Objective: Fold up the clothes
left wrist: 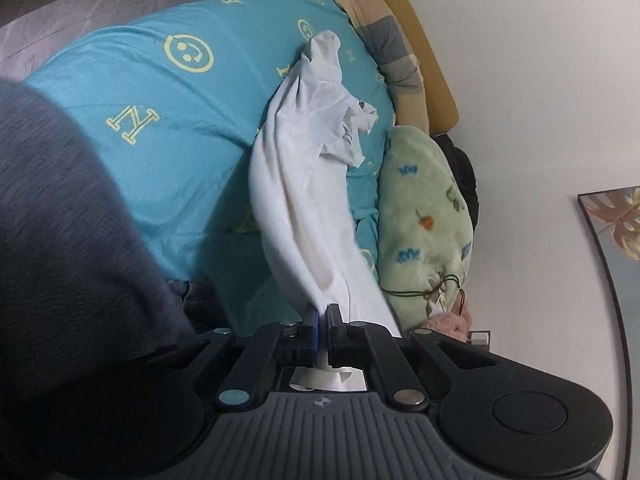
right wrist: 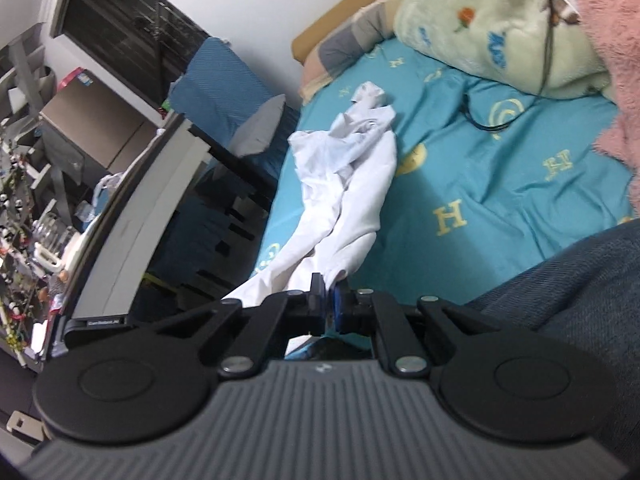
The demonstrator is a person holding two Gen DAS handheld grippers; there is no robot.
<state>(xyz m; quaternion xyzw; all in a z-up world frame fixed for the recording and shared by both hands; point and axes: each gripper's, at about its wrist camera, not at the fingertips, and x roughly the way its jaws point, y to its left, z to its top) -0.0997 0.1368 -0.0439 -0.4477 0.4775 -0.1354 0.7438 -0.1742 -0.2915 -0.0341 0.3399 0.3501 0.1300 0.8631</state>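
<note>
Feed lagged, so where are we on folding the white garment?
Done: both grippers have it. The left gripper and right gripper are each shut on the white garment. In hand: it hangs bunched and twisted, far end resting on the blue sheet. Left: spreading it flat and every fold.

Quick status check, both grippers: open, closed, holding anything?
Left gripper: closed, pinching an edge of the white garment.
Right gripper: closed, pinching another edge of the same white garment.
</note>
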